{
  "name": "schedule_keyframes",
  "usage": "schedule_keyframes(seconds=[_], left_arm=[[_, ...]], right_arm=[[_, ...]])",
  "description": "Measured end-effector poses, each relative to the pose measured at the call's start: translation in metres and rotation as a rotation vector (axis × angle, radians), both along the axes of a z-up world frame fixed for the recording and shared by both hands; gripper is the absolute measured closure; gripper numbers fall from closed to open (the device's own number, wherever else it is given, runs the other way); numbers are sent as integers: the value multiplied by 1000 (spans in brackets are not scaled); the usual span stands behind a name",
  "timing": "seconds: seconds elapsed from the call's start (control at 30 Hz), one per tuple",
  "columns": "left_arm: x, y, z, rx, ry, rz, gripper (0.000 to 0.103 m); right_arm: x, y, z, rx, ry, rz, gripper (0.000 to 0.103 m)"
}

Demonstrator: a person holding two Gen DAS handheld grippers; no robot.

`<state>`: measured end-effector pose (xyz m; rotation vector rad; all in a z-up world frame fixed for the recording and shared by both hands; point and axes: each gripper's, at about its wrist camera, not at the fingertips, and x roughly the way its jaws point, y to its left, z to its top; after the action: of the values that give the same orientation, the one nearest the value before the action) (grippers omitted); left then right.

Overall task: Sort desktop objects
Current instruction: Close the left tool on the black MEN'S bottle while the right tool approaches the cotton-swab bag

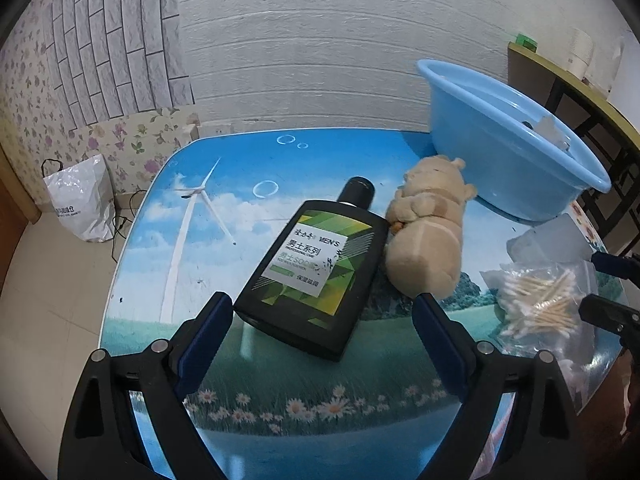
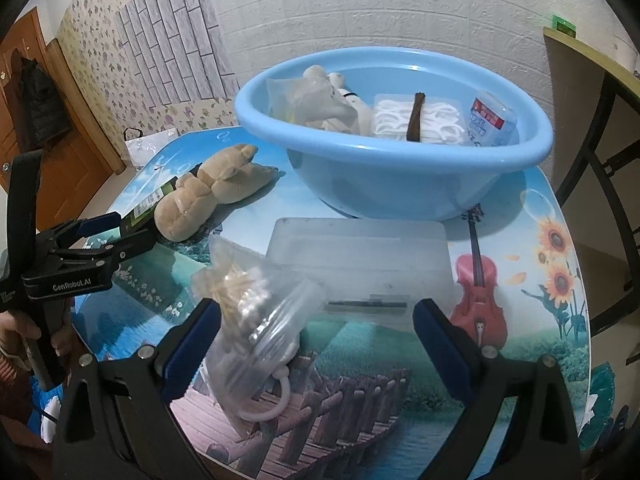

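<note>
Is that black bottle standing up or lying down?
Lying down. The black bottle lies flat on the table, label facing up, cap pointing toward the wall, beside the plush toy.

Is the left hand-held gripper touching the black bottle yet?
Apart. In the left wrist view the left hand-held gripper stands open around the bottle; tabletop shows between each pad and the bottle's sides.

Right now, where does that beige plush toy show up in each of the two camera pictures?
Left wrist view: the plush toy lies right of centre, beside the black bottle.
Right wrist view: it lies at centre left, in front of the bottle, which it mostly hides.
Shared landmark: the blue basin stands just behind the toy in both.
</note>
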<state>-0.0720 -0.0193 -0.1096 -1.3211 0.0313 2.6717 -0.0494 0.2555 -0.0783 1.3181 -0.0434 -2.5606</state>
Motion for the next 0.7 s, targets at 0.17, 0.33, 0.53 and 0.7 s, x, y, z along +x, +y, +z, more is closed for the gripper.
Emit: schedule_keyframes(seconds=[0.17,0.33,0.53,0.7], left_arm=[[-8,-1,-1,-5,0,-2,12],[-14,1,-3,-12,-3,-18,12],[-20,5,-5,-26,-9,-28,12],[-21,7,-7,-42,-16,-35,12]], right_arm=[[-1,-1,0,5,0,0,4],[-1,-4,-2,8,-3,-3,4],[3,-5,-2,11,-11,-6,4],[4,-6,-3,13,-19,-10,4]])
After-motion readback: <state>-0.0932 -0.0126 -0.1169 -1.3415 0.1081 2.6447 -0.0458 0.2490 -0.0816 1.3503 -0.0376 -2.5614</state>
